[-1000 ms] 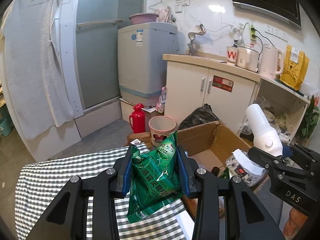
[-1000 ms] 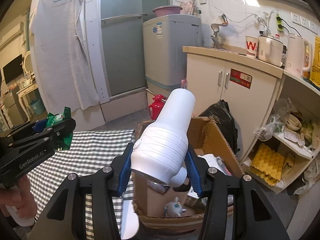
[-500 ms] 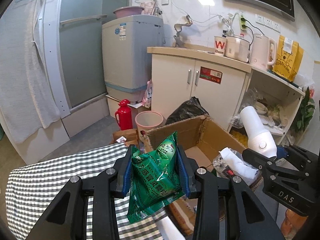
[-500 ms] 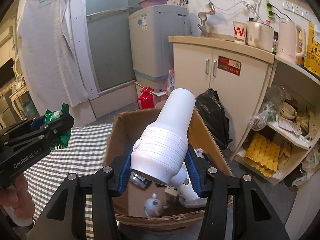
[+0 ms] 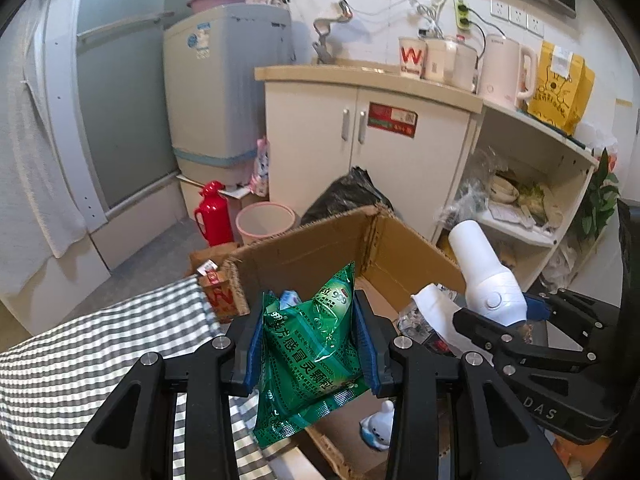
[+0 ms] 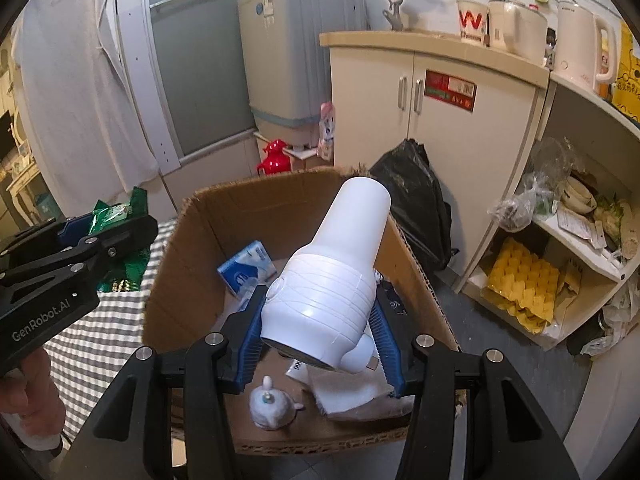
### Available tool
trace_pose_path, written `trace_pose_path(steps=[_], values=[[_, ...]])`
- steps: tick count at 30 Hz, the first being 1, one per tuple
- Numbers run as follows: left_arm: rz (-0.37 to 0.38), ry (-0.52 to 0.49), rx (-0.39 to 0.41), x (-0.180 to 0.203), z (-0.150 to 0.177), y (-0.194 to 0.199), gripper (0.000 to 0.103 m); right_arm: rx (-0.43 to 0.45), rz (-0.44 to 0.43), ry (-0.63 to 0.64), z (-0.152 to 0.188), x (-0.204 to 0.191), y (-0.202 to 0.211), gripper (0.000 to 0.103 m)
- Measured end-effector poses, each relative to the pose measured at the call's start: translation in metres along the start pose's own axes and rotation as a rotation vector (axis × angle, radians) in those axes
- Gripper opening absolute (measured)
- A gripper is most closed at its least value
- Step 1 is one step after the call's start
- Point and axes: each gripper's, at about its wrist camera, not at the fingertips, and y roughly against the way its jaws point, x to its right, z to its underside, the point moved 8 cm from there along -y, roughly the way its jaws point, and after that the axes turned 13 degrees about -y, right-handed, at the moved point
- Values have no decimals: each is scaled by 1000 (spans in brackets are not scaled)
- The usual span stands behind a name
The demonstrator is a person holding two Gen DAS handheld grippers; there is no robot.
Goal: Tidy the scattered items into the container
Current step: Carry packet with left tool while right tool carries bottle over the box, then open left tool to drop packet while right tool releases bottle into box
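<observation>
Left wrist view: left hand-held gripper [image 5: 308, 344] clamps a green sachet [image 5: 310, 356] above the cardboard box [image 5: 320, 248] near wall. Right hand-held gripper [image 6: 320, 332] clamps a white hair dryer [image 6: 332, 280] over the box.

Both grippers hold something and point downward.

The left gripper [image 5: 308, 344] is closed, its blue pads [image 5: 254, 350] pressing a green packet [image 5: 310, 356]. The right gripper [image 6: 320, 344] clamps a white hair dryer [image 6: 332, 288] between its fingers [image 6: 248, 344]. A hand [image 6: 28, 400] holds the left gripper's handle from below.
</observation>
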Motion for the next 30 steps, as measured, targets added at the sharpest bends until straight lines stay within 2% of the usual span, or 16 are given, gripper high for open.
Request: trace_pose_path(steps=[4, 15, 20, 23, 30], values=[[44, -5, -44, 8, 0, -24, 40, -39, 6, 12, 2, 5, -16, 49], [84, -41, -157, 20, 10, -67, 40, -132, 11, 48, 12, 7, -55, 49], [106, -81, -251, 28, 22, -87, 40, -176, 20, 71, 19, 6, -68, 49], [112, -72, -286, 29, 28, -95, 40, -190, 25, 78, 22, 6, -72, 49], [113, -65, -294, 28, 32, -98, 42, -181, 38, 90, 22, 5, -71, 49]])
